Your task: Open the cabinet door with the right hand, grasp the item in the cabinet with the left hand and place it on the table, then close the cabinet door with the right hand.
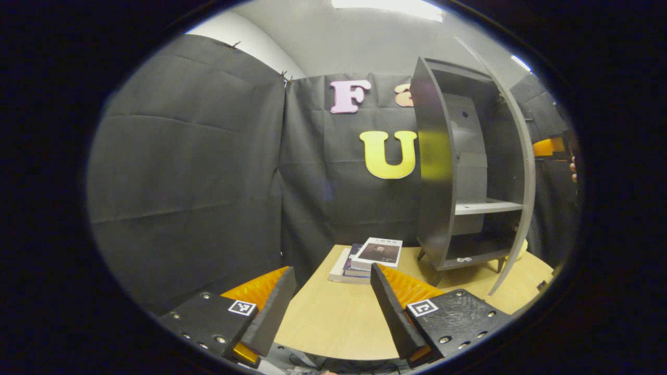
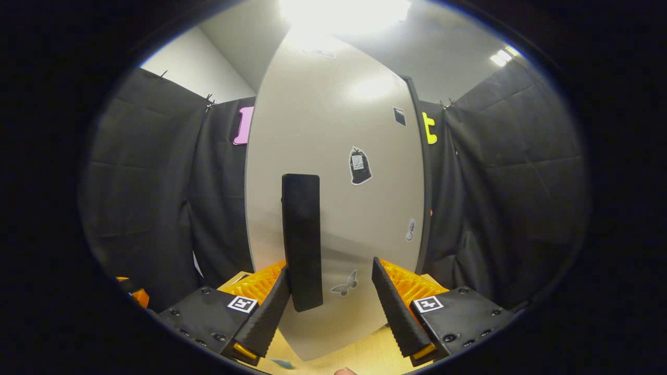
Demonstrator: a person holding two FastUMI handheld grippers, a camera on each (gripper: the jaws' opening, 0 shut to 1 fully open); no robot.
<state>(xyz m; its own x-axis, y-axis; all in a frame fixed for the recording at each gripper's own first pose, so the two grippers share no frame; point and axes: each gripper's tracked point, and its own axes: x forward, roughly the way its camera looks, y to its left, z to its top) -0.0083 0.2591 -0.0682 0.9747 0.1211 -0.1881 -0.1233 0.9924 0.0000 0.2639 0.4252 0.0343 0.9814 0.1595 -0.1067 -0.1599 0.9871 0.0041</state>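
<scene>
Two or three books (image 1: 367,258) lay stacked on the table (image 1: 333,328) just past the tips of my left gripper (image 1: 332,271) and left of the cabinet (image 1: 435,172). I took them for the item, already out, since the shelf (image 1: 487,207) was bare and the cabinet floor held just a small pale speck (image 1: 464,259) too small to name. My left gripper hung spread wide and empty, low over the near table edge. The stack looked stiff and fairly heavy for its size. The top cover seemed glossy, so I judged it could slide off the ones beneath. If I had to move it, I would pinch across the whole thickness at a short edge, near the spine, not the top book alone. The door (image 2: 333,130) stood swung out and right up against my right gripper (image 2: 330,268). Its upright handle (image 2: 301,229) rose between my spread fingers, close against the left one and well clear of the right, so nothing was clamped. The door looked like a thin, light panel that would swing easily. I reckoned a gentle push on its face, or a pinch low on that rigid handle, would be enough to close it.
</scene>
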